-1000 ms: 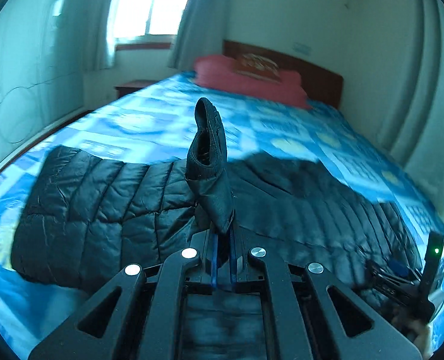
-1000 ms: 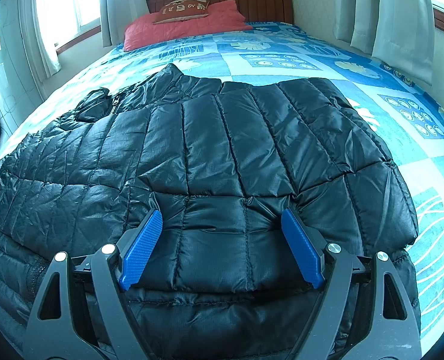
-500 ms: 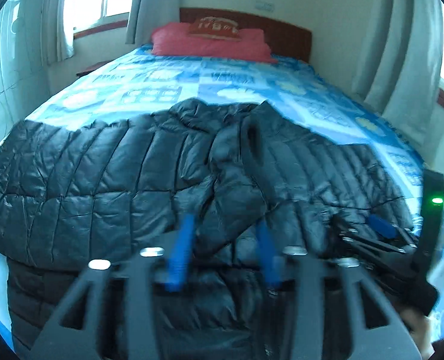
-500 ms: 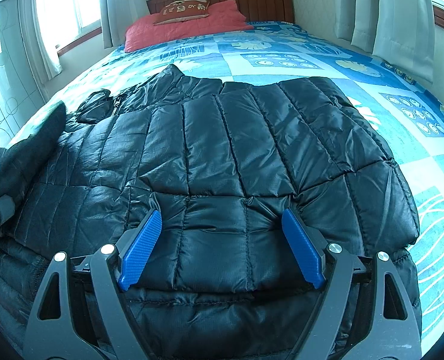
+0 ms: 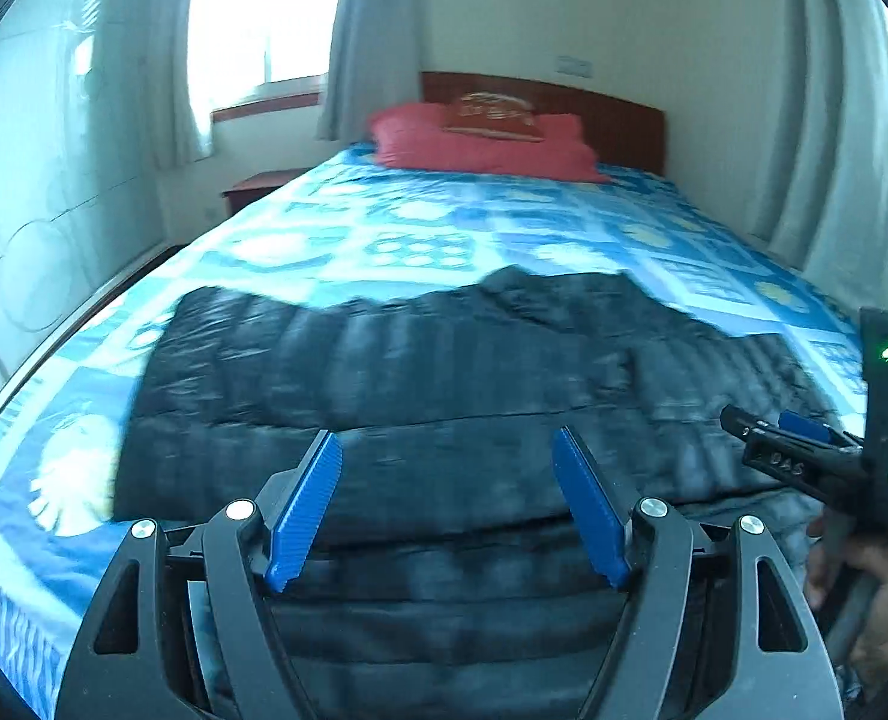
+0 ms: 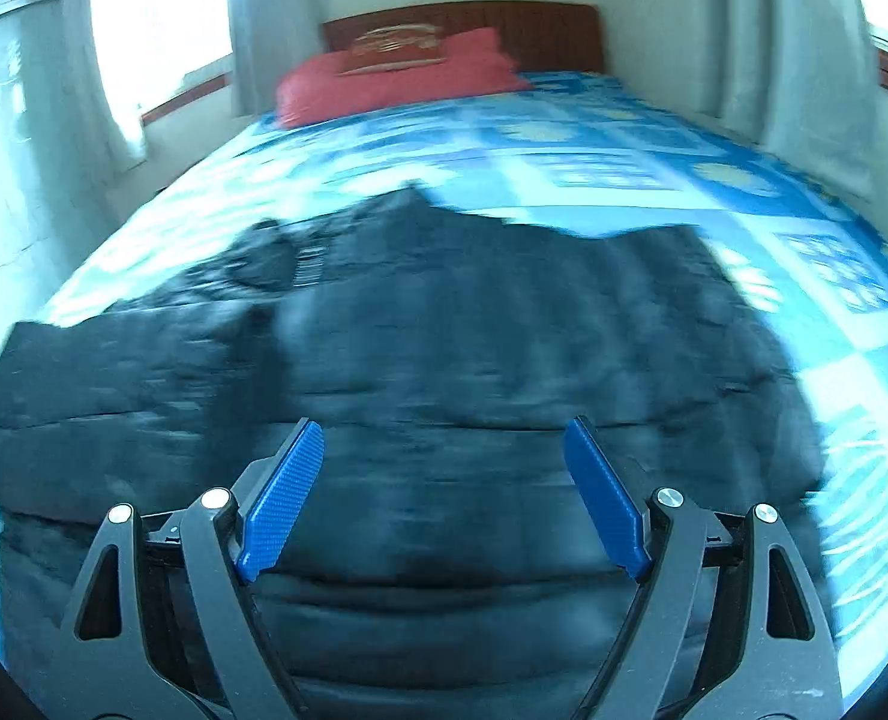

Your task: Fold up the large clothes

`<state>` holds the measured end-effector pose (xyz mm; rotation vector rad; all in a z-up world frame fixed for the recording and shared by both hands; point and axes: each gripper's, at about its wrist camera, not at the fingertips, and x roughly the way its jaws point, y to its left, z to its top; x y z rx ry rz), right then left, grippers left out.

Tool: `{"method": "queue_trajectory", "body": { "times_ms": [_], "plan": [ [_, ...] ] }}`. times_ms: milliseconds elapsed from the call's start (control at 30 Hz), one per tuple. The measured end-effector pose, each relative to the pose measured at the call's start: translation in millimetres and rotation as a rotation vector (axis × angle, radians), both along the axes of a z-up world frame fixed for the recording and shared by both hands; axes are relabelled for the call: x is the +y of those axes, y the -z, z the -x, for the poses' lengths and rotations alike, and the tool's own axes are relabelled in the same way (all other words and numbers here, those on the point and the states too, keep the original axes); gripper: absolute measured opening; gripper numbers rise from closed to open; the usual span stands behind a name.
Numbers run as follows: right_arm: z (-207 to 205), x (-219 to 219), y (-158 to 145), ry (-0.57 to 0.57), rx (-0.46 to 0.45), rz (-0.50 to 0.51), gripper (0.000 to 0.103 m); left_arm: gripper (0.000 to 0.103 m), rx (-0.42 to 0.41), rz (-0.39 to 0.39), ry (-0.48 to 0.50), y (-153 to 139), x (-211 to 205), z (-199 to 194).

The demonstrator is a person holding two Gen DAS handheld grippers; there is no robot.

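Jacket: black quilted puffer jacket [image 5: 444, 384] of slick, faintly shiny synthetic cloth, stitched into padded bands; blurred in both views.
Bed cover: blue-and-white patterned cloth bedspread [image 5: 420, 240], matt, smooth.
Pillow: red cloth pillow [image 5: 480, 147] at 12 o'clock, soft and matt.
Headboard: dark reddish-brown wooden headboard [image 6: 528, 27], smooth with a slight sheen.
Curtains: pale grey cloth curtains [image 5: 372, 30], matt, hanging in folds.
Left gripper [image 5: 447, 510]: matt black plastic arms, bright metal screw heads, blue ribbed pads [image 5: 306, 507].
Right gripper [image 6: 441, 495]: same matt black plastic, blue pads [image 6: 282, 501] finely textured.
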<state>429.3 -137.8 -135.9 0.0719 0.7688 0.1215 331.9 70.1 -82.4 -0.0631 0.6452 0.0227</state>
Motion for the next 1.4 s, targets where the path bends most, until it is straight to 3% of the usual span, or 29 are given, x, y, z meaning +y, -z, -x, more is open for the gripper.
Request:
{"method": "queue_trajectory", "body": {
  "times_ms": [100, 167, 200, 233, 300, 400, 500, 633, 700, 733, 800, 833, 1067, 1100, 1167, 1233, 1400],
  "plan": [
    [-10.2, 33.3, 7.8, -0.061, 0.026, -0.008, 0.082, 0.072, 0.019, 0.012, -0.053, 5.7, 25.4, -1.7],
    [-19.8, 50.9, 18.2, -0.119, 0.082, -0.058, 0.074, 0.072, 0.028, 0.004, -0.072, 8.1, 36.1, -2.6],
    [-22.6, 56.2, 19.8, -0.138, 0.100, -0.064, 0.046, 0.072, 0.030, 0.000, -0.079, 8.9, 41.2, -2.7],
    [-22.8, 58.3, 18.5, -0.151, 0.100, -0.069, 0.026, 0.072, 0.029, 0.000, -0.082, 8.6, 46.0, -2.0],
    [-19.2, 55.4, 5.0, -0.149, 0.064, -0.069, 0.018, 0.072, 0.023, 0.001, -0.093, 6.4, 55.1, -1.4],
    [-10.7, 30.3, -16.4, -0.111, 0.002, -0.070, 0.016, 0.072, 0.008, 0.007, -0.105, 2.1, 66.5, -1.4],
    [-5.1, -7.7, -30.2, -0.033, -0.051, 0.000, 0.005, 0.072, -0.002, 0.011, -0.120, 0.1, 75.0, -2.9],
    [-10.7, -64.8, -24.1, 0.072, -0.012, 0.044, 0.005, 0.072, 0.006, 0.009, -0.131, 3.7, 78.7, -8.4],
    [-9.9, -85.8, -15.8, 0.087, 0.039, -0.052, 0.009, 0.072, 0.009, -0.002, -0.130, 5.4, 78.2, -12.5],
    [-9.9, -89.9, -10.6, 0.084, 0.066, -0.095, 0.016, 0.072, 0.008, -0.004, -0.131, 6.0, 77.8, -13.3],
    [-7.3, -84.3, -6.1, 0.065, 0.071, -0.124, 0.043, 0.072, 0.012, -0.011, -0.135, 7.7, 77.0, -14.5],
    [-5.5, -76.2, -5.2, 0.054, 0.059, -0.124, 0.053, 0.072, 0.016, -0.013, -0.138, 9.0, 77.1, -14.8],
    [-17.2, -7.4, 6.9, -0.065, 0.082, -0.125, 0.056, 0.072, 0.031, -0.018, -0.151, 14.0, 79.3, -15.9],
    [-16.3, -2.3, 8.5, -0.077, 0.092, -0.117, 0.056, 0.072, 0.033, -0.015, -0.153, 14.9, 80.1, -15.8],
    [-19.6, 12.4, 16.2, -0.113, 0.117, -0.091, 0.030, 0.072, 0.038, -0.010, -0.154, 16.1, 80.5, -14.7],
    [-14.9, 18.6, 10.4, -0.124, 0.082, -0.051, 0.018, 0.072, 0.038, -0.006, -0.147, 15.4, 81.1, -12.3],
    [0.9, -10.1, -18.7, -0.071, -0.029, -0.007, 0.017, 0.072, 0.004, -0.006, -0.143, 5.7, 86.4, -8.3]
  ]
}}
